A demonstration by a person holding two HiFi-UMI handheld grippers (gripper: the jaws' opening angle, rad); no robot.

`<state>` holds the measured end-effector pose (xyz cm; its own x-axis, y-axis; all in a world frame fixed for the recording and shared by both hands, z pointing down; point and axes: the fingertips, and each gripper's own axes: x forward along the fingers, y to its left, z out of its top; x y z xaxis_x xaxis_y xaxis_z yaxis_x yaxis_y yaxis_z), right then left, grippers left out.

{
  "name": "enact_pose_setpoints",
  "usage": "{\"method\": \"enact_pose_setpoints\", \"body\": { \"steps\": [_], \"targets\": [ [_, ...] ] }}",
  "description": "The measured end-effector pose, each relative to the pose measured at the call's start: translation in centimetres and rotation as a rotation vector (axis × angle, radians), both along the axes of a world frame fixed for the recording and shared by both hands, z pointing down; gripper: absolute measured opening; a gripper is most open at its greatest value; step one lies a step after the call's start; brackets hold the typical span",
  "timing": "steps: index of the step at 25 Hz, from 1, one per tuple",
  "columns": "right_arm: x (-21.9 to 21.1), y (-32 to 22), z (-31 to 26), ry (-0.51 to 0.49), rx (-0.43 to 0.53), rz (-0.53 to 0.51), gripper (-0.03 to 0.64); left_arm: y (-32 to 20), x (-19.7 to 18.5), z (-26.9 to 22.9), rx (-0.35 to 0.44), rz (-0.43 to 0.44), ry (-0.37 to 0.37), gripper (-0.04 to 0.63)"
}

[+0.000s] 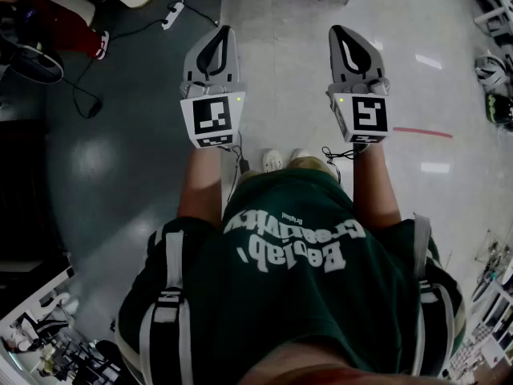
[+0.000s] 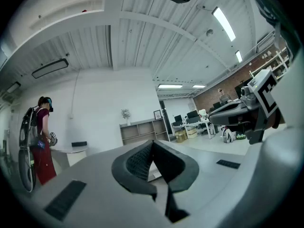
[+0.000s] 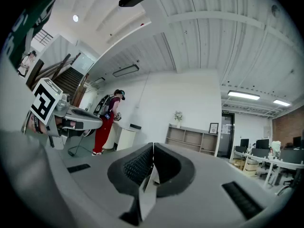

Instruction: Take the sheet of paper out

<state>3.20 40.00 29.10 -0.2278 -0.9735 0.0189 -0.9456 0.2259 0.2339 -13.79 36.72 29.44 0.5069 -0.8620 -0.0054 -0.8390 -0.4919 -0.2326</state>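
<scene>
No sheet of paper shows in any view. I stand on a grey floor and hold both grippers level in front of me. My left gripper (image 1: 220, 32) has its jaws together at the tips (image 2: 153, 144), with nothing seen between them. The right gripper (image 1: 338, 30) is shut the same way (image 3: 153, 146); a pale sliver shows lower down between its jaws, and I cannot tell whether it is floor or something thin. Each gripper shows at the edge of the other's view, the right one (image 2: 237, 110) and the left one (image 3: 71, 113).
A person in red trousers (image 3: 107, 125) stands by a white counter (image 3: 124, 134) ahead to the left. A low shelf (image 2: 142, 129) lines the far wall, with desks (image 3: 261, 163) to the right. A power strip (image 1: 171, 13) with cable lies on the floor. Red tape (image 1: 422, 132) marks the floor.
</scene>
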Motion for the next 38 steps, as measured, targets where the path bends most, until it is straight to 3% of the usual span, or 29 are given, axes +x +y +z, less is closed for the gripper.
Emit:
{"method": "enact_pose_setpoints", "body": {
  "steps": [3, 7, 17, 26, 32, 38],
  "targets": [
    [0.1, 0.0, 0.1, -0.003, -0.025, 0.001, 0.033, -0.2, 0.2, -0.1, 0.004, -0.004, -0.006, 0.018],
    [-0.2, -0.3, -0.5, -0.006, 0.011, -0.014, 0.034, -0.4, 0.1, 0.1, 0.002, -0.004, -0.010, 0.018],
    [-1.2, -0.3, -1.6, -0.106, 0.048, -0.070, 0.034, -0.6, -1.0, -0.4, 0.012, -0.008, -0.014, 0.018],
    [-2.0, 0.3, -1.5, -0.111, 0.046, -0.057, 0.034, -0.1, -2.1, -1.0, 0.027, 0.010, -0.007, 0.018],
    [-2.1, 0.0, -0.1, -0.091, -0.033, -0.024, 0.034, -0.3, -2.0, -0.3, 0.018, 0.029, 0.007, 0.018],
    [-2.3, -2.5, -0.7, -0.082, 0.042, -0.093, 0.034, -2.4, -0.9, -0.3, 0.015, 0.038, -0.011, 0.018]
  ]
}}
